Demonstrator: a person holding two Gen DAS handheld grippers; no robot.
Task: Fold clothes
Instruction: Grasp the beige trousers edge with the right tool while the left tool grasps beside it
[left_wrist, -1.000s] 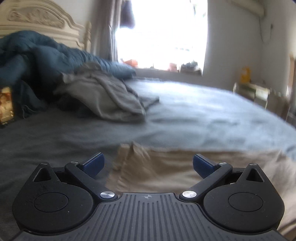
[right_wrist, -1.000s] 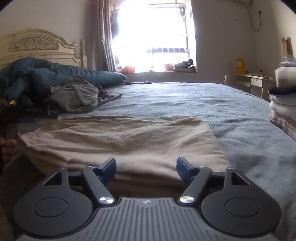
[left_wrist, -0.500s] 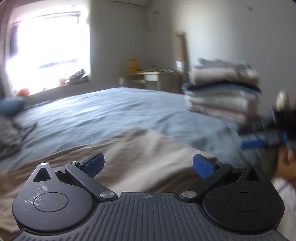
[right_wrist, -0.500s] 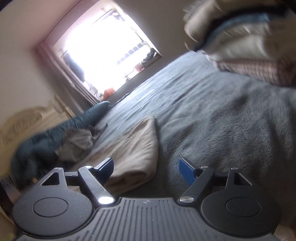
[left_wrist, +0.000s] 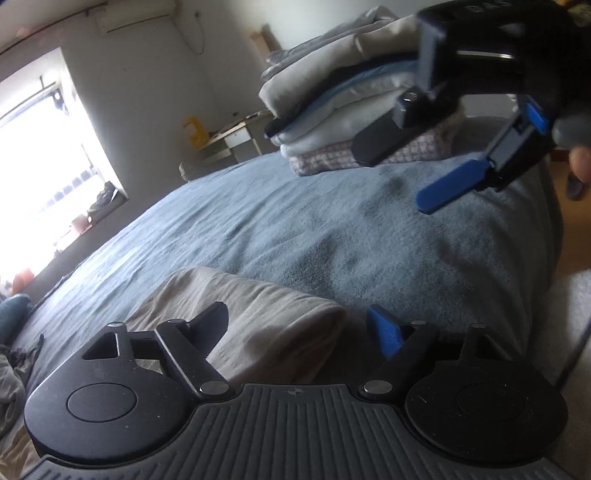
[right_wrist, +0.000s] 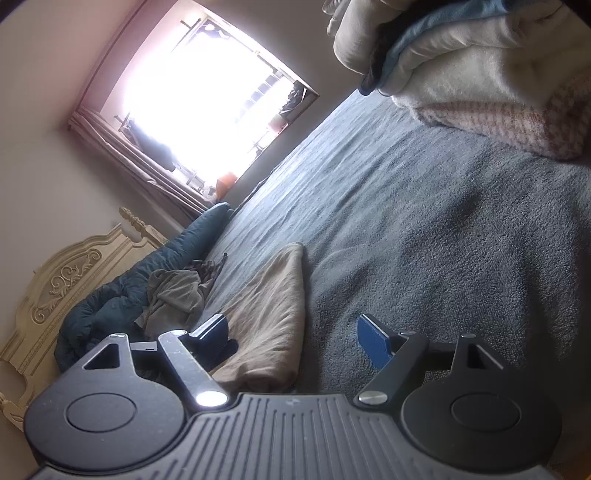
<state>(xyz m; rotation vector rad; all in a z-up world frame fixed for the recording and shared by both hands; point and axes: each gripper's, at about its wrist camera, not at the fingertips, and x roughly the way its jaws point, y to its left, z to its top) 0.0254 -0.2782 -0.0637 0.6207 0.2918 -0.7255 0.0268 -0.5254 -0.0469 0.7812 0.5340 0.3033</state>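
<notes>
Two hand-held black grippers with blue-padded fingers, left (left_wrist: 295, 325) and right (right_wrist: 291, 334), both spread wide and holding nothing, poised low over grey-blue bedding (right_wrist: 424, 229). One beige cotton garment (left_wrist: 258, 314), folded into a thick flat bundle, near edge of bed, just ahead of both tools, presumably for lifting. One stack of folded white, blue and checked laundry (left_wrist: 354, 110), far right; crumpled grey clothing (right_wrist: 177, 295), far left by cream carved headboard (right_wrist: 66, 288).

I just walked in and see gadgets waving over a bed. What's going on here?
A person is folding laundry with a two-finger gripper in each hand. Both the left gripper and the right gripper are open and hold nothing. A folded tan garment lies on the grey-blue bed just ahead of them. A stack of folded clothes sits near the bed's far corner, and a crumpled grey garment waits by the headboard.
</notes>
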